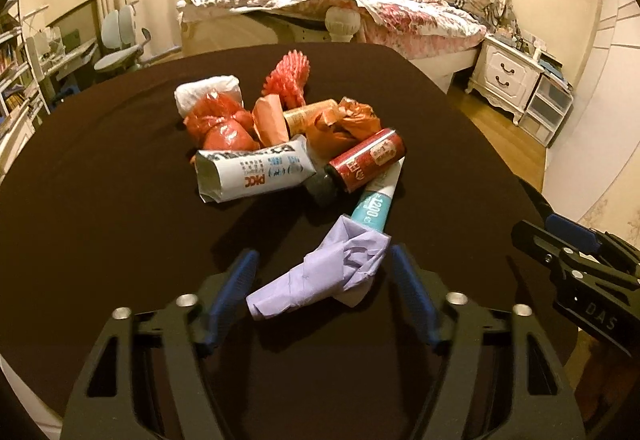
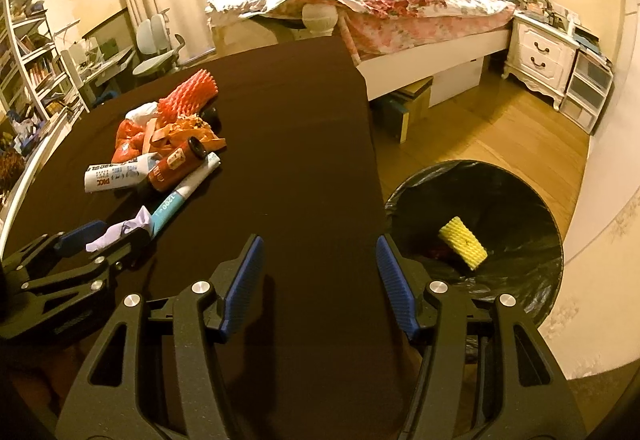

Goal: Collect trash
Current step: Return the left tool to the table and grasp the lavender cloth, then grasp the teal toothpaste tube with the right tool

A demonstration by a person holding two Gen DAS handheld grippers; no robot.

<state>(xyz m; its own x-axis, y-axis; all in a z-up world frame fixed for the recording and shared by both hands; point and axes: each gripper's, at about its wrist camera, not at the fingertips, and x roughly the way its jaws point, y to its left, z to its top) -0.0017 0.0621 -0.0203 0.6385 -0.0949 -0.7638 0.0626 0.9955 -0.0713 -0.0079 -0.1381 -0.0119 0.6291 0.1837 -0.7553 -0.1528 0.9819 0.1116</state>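
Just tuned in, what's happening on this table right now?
Trash is being cleared from the dark table into the black-lined bin beside it. The left gripper is open with its fingers either side of a crumpled purple wrapper, not yet closed on it. The right gripper is open and empty near the table edge. A yellow foam sleeve already lies in the bin; a pile of wrappers remains.

The right gripper (image 2: 318, 272) hangs with its jaws wide apart over the table's (image 2: 288, 112) edge. Ahead to its left lies the trash pile (image 2: 168, 144). The left gripper (image 2: 100, 240) brackets a purple wad (image 2: 120, 230). The bin (image 2: 516, 176), right, holds yellow foam (image 2: 462, 242).
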